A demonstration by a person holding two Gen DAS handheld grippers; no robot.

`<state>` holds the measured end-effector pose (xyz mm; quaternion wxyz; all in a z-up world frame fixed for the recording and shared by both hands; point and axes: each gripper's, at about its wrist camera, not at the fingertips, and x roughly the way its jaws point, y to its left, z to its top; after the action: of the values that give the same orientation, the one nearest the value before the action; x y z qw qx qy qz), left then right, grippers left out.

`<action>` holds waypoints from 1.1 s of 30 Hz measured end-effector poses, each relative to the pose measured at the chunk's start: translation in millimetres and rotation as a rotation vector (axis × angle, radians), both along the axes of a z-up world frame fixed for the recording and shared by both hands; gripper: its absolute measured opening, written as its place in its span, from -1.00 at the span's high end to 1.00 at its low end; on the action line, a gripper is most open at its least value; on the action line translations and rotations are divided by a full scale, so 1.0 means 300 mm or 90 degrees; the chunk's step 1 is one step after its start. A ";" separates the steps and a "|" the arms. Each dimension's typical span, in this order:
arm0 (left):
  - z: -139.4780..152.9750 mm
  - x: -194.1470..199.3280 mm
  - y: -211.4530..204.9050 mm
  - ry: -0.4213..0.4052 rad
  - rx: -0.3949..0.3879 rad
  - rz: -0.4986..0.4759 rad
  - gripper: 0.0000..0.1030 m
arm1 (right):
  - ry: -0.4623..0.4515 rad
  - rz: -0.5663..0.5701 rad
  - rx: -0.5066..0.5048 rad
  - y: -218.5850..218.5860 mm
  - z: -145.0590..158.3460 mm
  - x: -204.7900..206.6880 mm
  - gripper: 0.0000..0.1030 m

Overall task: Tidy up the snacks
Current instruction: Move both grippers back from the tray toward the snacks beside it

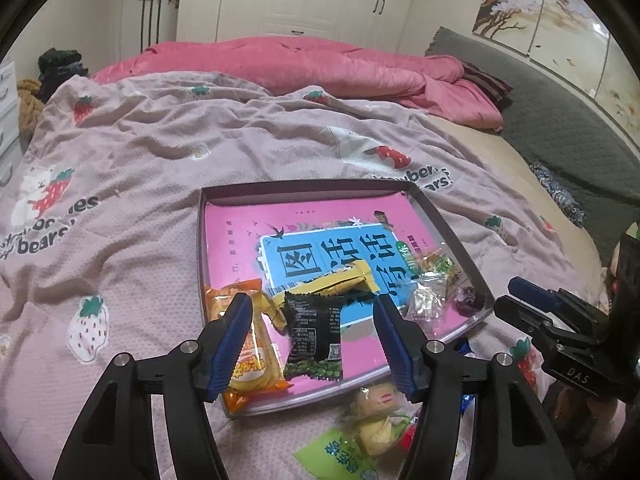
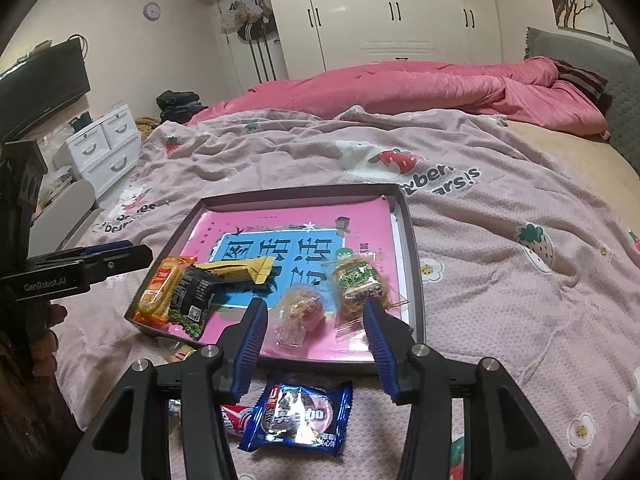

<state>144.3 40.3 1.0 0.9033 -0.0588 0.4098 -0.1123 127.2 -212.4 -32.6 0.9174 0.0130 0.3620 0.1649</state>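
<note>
Right wrist view showed the right gripper [image 2: 316, 336] wide open and empty above the tray's [image 2: 416, 280] near edge, the blue cookie packet [image 2: 298, 418] lying on the bedspread [image 2: 500, 280] just below. Left gripper [image 1: 310, 340] gaped empty over the black snack packet [image 1: 314, 340] in the tray. Descending squarely and pinching the blue packet's middle would probably suit best.
</note>
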 end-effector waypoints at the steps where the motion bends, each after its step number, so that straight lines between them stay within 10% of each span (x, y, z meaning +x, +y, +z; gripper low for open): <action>1: 0.003 -0.004 -0.001 -0.001 0.001 0.000 -0.26 | -0.002 0.003 -0.001 0.003 0.003 -0.004 0.04; 33: -0.001 -0.129 -0.009 0.002 0.066 -0.017 -0.26 | -0.004 0.106 -0.045 0.111 0.003 -0.163 0.03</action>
<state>105.6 37.6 0.8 0.9030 -0.0069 0.4171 -0.1027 78.2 -179.0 -31.6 0.9016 -0.0502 0.3642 0.2277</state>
